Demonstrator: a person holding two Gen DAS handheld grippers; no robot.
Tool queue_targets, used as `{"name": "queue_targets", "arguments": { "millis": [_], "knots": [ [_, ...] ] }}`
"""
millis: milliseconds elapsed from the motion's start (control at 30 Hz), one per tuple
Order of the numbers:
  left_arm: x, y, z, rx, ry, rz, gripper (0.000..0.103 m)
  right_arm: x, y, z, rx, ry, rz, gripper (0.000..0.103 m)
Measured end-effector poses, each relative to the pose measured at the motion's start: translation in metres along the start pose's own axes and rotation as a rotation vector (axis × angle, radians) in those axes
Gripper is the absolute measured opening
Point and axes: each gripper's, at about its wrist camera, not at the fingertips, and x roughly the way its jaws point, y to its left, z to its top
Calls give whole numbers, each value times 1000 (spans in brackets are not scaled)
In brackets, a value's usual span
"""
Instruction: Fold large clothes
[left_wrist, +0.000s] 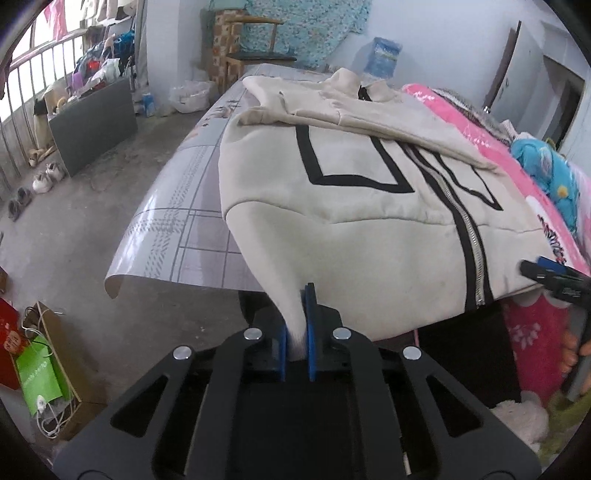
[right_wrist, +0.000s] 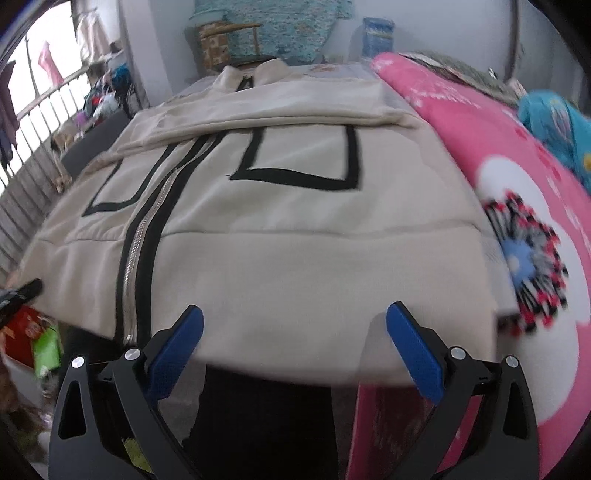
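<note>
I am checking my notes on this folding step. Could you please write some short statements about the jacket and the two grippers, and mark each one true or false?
1. The left gripper is shut on the hem corner of the beige jacket. True.
2. The right gripper also pinches the jacket. False: its fingers are spread wide at the hem, holding nothing.
3. The jacket's zipper is fully open. False: it looks zipped shut.
4. A sleeve lies folded across the chest. True.
5. A pink blanket lies beside the jacket. True.
</note>
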Motion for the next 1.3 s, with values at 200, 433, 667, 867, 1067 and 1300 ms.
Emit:
{"name": "queue_targets", "arguments": {
  "millis": [200, 433, 667, 867, 1067, 1300],
  "knots": [
    [2, 2, 0, -4, 10, 0, 7, -38, -66, -8, 205, -50, -19, 91],
    [4, 2, 0, -18, 19, 3, 7, -37, -104, -16, 350, -48, 32, 83],
    [6, 2, 0, -18, 25, 9, 8, -2, -118, -18, 459, 11, 125, 49],
    [5, 0, 1, -2, 11, 16, 7, -12, -106, -23, 411, 29, 98, 8],
    [-11, -3, 6, 24, -31, -1, 5, -37, -87, -15, 331, -26, 38, 5],
    [-36, -3, 11, 35, -68, -41, 5, -68, -80, -8, 288, -95, 53, 5]
  ]
}}
